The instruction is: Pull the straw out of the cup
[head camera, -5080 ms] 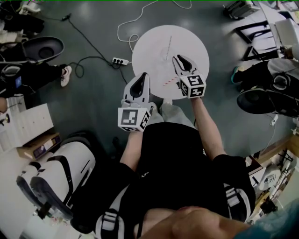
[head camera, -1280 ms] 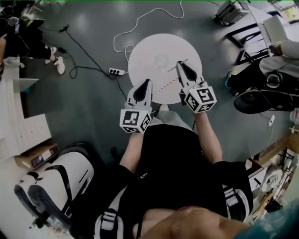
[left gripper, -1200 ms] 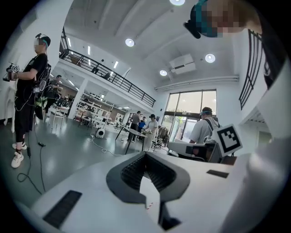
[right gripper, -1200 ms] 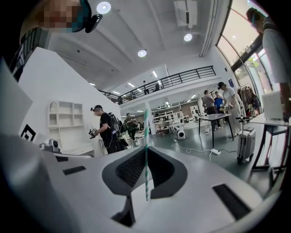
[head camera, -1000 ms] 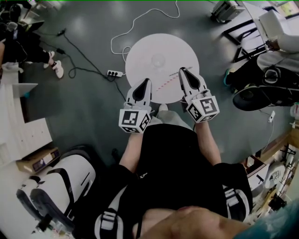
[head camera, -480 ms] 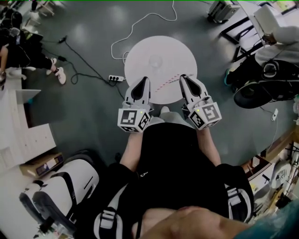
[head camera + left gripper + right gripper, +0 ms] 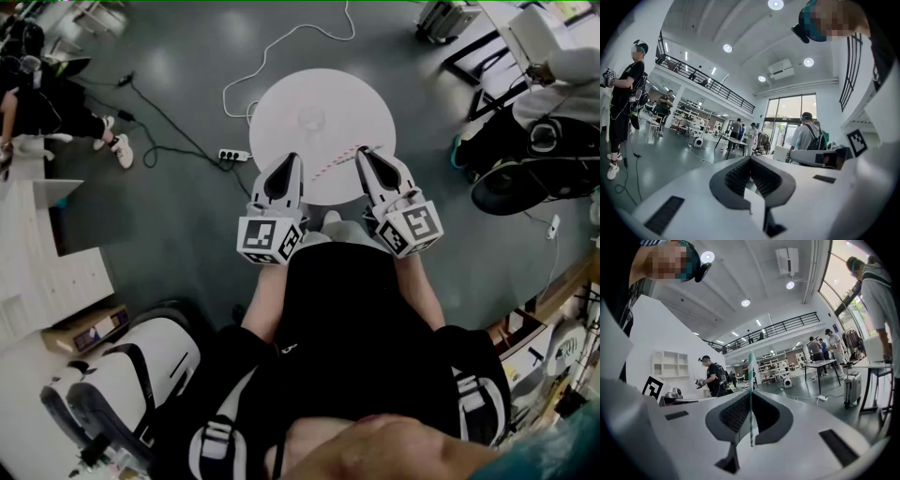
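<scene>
Pinching 1 straw, the right hand-held gripper hangs near 1 cup; the left hand-held gripper is closed, empty.

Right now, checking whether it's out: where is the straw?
Head view: the straw sits clamped in the right gripper, slanting toward the left gripper over the round table, apart from the cup.

The left hand-held gripper (jaws together, empty) faces a hall with people.

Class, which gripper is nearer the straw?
Right. The right gripper is shut on the straw; the left gripper is empty and apart from it, beside its free end.
</scene>
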